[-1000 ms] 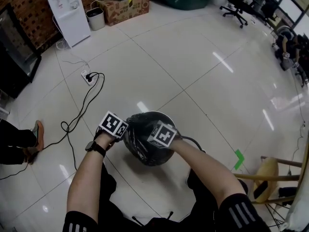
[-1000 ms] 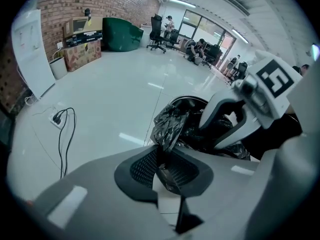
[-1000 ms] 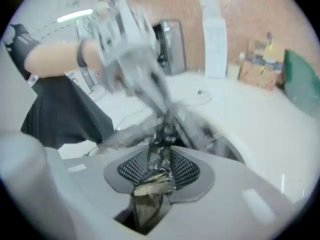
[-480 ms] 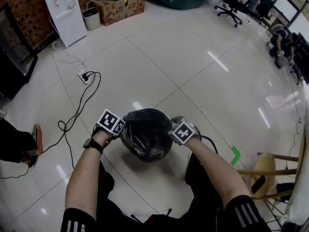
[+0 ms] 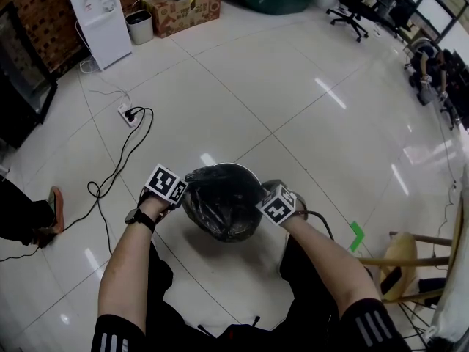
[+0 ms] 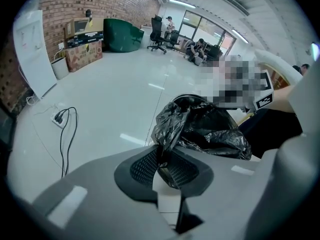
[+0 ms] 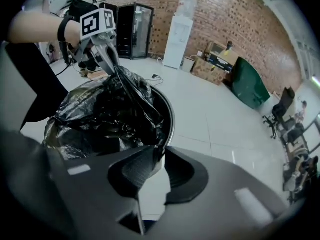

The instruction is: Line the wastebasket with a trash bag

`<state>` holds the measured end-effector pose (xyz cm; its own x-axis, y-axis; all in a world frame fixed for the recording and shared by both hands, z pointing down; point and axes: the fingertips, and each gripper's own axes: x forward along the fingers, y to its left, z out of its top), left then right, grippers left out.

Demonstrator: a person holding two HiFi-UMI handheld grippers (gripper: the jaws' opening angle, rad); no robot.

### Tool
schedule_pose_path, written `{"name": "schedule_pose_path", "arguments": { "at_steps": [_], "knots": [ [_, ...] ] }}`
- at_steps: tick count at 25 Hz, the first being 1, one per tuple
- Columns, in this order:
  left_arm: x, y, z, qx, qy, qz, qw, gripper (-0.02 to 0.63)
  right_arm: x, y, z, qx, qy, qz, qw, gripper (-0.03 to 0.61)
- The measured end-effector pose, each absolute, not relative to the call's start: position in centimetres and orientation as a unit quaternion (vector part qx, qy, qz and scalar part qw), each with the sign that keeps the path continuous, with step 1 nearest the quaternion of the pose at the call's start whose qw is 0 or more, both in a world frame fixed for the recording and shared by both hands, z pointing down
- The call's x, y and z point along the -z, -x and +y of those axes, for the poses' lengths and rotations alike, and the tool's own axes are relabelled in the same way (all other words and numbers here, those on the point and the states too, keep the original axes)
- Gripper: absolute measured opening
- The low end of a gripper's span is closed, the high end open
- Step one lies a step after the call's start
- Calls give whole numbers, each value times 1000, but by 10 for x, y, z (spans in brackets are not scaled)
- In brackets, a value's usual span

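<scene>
A round wastebasket (image 5: 245, 170) stands on the floor in front of me, with a black trash bag (image 5: 220, 205) bunched in its mouth. My left gripper (image 5: 183, 193) is at the left rim, shut on a fold of the trash bag (image 6: 210, 129); the film runs up from between its pads (image 6: 145, 166). At the right rim, my right gripper (image 5: 259, 205) is closing its jaws, and the edge of the trash bag (image 7: 100, 119) sits pinched between their tips beside the metal rim (image 7: 170, 120). The right gripper view also shows the left gripper (image 7: 109, 59) pulling the film taut.
A power strip with a black cable (image 5: 129, 116) lies on the tiles to the left. A white water dispenser (image 5: 99, 17), a small bin (image 5: 139, 28) and cardboard boxes (image 5: 183, 9) line the brick wall. A wooden chair (image 5: 410, 262) stands at right near a green floor mark (image 5: 357, 235).
My right gripper has moved from over the middle of the bag out to the basket's right rim and closed there on the bag's edge. The left gripper has kept its hold.
</scene>
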<state>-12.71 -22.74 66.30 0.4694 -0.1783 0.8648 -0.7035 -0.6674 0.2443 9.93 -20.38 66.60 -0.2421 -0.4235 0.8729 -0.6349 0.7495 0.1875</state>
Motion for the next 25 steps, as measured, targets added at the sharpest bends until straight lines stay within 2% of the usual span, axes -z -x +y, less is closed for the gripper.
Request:
{"name": "schedule_pose_path", "arguments": {
  "at_steps": [1,9,12,17,25],
  "knots": [
    [-662,126,-228,-434,-804,-274,300,45,-661,-99,-205,-98,-341,-785,508,7],
    [-656,121,-242,-391,-822,-291,295,73,-637,-134,-242,-130,-415,-792,429,5],
    [-654,125,-248,-358,-826,-298,317,103,-634,-145,-258,-125,-439,-790,409,5],
    [-646,135,-260,-287,-828,-312,367,103,-632,-159,-275,-114,-467,-788,385,5],
    [-683,146,-266,-278,-785,-345,433,104,-663,-172,-295,-150,-484,-768,390,5]
  ]
}}
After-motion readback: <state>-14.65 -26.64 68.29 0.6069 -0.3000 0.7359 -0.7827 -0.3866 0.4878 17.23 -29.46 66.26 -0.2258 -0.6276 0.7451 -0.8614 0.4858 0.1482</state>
